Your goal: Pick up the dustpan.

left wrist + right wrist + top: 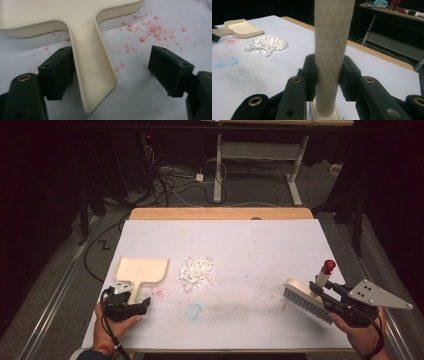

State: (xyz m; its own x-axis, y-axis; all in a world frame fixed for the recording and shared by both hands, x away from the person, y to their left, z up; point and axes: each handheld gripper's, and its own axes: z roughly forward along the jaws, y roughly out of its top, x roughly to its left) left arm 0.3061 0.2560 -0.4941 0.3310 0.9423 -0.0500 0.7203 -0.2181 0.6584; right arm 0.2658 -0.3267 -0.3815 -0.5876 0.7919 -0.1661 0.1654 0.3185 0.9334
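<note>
Two tools: left (110, 72) apart round flat cream dustpan handle (92, 70), right (328, 75) clamped on ribbed brush handle (332, 50).

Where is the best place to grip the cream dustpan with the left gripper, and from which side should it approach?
Grip the dustpan by its flat handle, coming from the handle's end on the person's side. The handle is narrow and lies flat, pointing toward the left gripper, whose open jaws already straddle it. The wide tray would likely not fit between them.

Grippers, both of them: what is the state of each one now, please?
Left gripper: open, jaws on either side of the dustpan handle, not yet clamped.
Right gripper: closed on the brush handle.
</note>
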